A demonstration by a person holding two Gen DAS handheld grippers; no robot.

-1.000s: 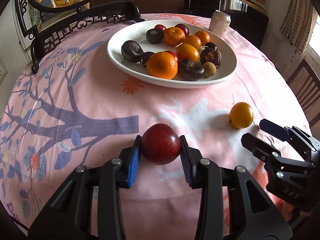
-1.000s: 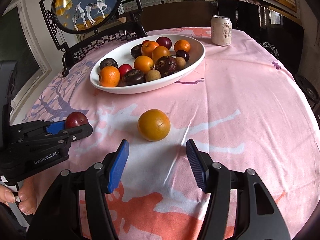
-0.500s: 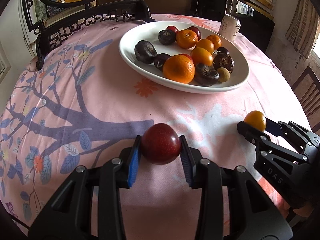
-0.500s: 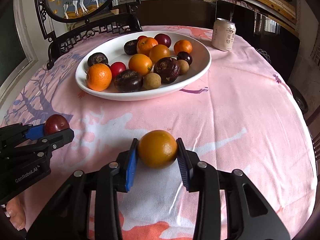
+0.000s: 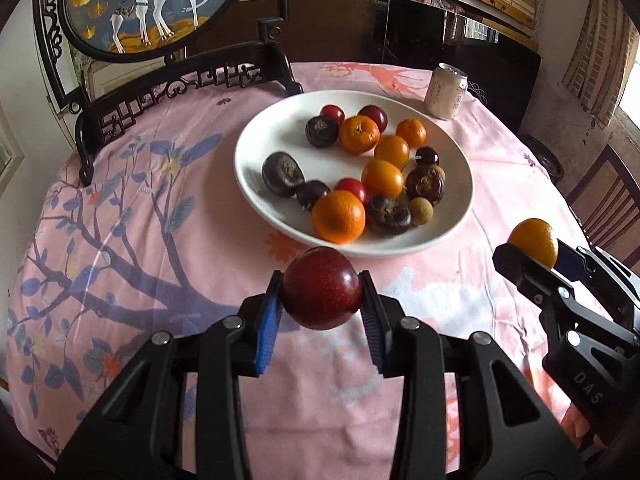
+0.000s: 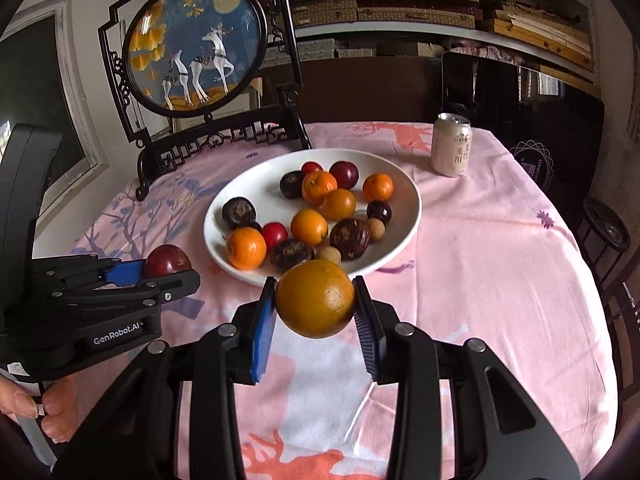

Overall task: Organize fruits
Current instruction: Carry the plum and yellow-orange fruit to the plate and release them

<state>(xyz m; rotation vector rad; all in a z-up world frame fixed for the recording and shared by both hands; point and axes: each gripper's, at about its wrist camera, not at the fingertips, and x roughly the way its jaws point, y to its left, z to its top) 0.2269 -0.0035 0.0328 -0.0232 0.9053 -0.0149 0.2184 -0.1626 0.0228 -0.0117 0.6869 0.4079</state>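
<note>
My left gripper (image 5: 320, 316) is shut on a dark red plum (image 5: 321, 287), held above the pink tablecloth just short of the white bowl (image 5: 256, 148). My right gripper (image 6: 314, 320) is shut on an orange (image 6: 315, 304), also lifted off the cloth near the bowl's (image 6: 412, 200) front rim. The bowl holds several oranges, red plums, dark purple fruits and small brown longans. In the left wrist view the right gripper (image 5: 536, 258) shows at the right edge with the orange (image 5: 534, 242). The right wrist view has the left gripper (image 6: 160, 274) and plum (image 6: 168, 261) at the left.
A drink can (image 5: 446, 90) stands behind the bowl at the table's far right. A dark carved stand with a round deer picture (image 6: 196, 46) occupies the far left of the table. A wooden chair (image 5: 604, 196) is past the right edge. A hand (image 6: 52, 408) shows bottom left.
The right gripper closed on the orange that lay on the cloth and lifted it. Both grippers rose off the table, and the bowl now sits further down in each view.
</note>
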